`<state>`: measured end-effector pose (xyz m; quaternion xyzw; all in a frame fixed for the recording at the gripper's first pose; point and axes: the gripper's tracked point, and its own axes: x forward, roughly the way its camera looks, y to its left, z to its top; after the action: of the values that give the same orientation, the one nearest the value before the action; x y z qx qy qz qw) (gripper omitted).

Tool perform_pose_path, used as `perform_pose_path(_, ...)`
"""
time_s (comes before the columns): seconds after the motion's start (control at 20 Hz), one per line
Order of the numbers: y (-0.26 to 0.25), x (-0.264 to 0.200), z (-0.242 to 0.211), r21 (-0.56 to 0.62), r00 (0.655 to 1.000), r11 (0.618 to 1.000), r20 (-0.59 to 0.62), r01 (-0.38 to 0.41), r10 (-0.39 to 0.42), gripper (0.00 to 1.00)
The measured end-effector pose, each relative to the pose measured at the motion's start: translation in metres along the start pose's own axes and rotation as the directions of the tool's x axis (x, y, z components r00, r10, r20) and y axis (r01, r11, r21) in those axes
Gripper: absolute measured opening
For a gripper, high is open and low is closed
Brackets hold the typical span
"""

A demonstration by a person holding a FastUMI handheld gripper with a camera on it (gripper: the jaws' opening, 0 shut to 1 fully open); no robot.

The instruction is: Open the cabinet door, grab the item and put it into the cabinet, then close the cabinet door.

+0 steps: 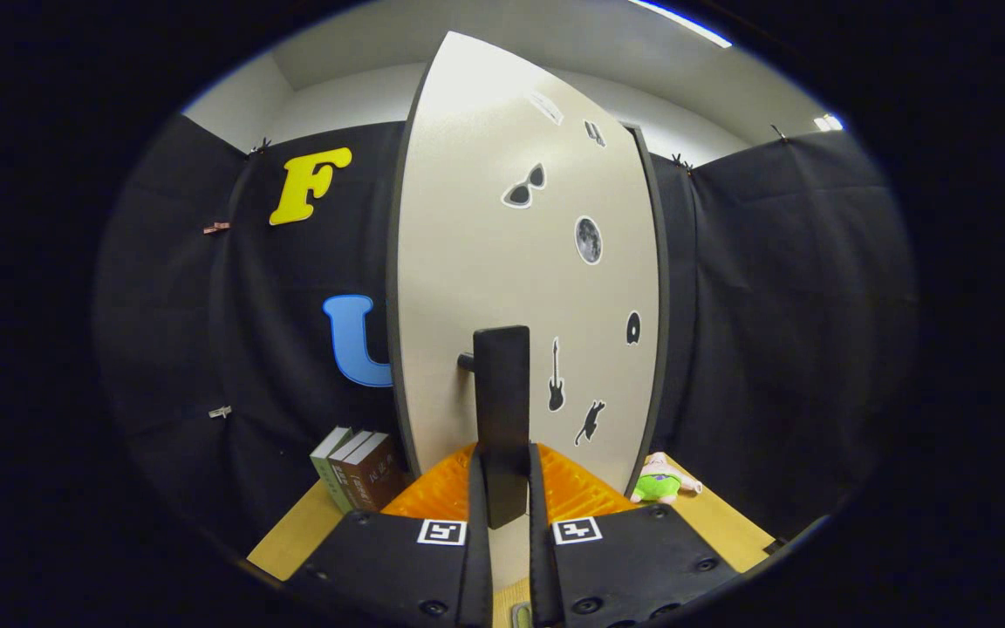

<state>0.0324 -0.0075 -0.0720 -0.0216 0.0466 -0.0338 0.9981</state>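
Handle [501, 410]: lower end covered between the gripper [502, 497] fingers.
Books [356, 469]: right side concealed by the cabinet door [485, 262]; spine text too small.
Plush toy [661, 480]: partly screened by the door edge.

Bright ceiling strip light [681, 22] overhead; glare on upper cabinet door [502, 262]; strong fisheye bending at edges; focus sharp.

So I've got the tall cream-white cabinet door [502, 262] right in front of me, dark-edged and dotted with little black stickers: sunglasses, a moon, a guitar, a cat. Its flat black bar handle [501, 410] stands upright off the panel on a short peg. The gripper [502, 488] has both fingers pinched on that handle's lower end. The small green and pink plush toy [661, 481] lies on the wooden tabletop, right of the door's bottom corner.
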Motion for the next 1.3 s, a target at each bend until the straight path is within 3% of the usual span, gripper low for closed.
perform_pose_path(0.5, -0.075, -0.046, 0.002, 0.018, 0.99, 0.99, -0.003, -0.142, 0.142, 0.2)
perform_pose_path(0.75, -0.105, -0.048, 0.003, -0.012, 0.987, 0.987, 0.012, -0.162, 0.162, 0.2)
perform_pose_path(1.15, -0.146, -0.035, 0.001, 0.018, 0.993, 0.993, 0.024, -0.116, 0.116, 0.2)
perform_pose_path(1.3, -0.165, -0.031, 0.006, 0.02, 0.996, 0.997, 0.041, -0.079, 0.078, 0.14)
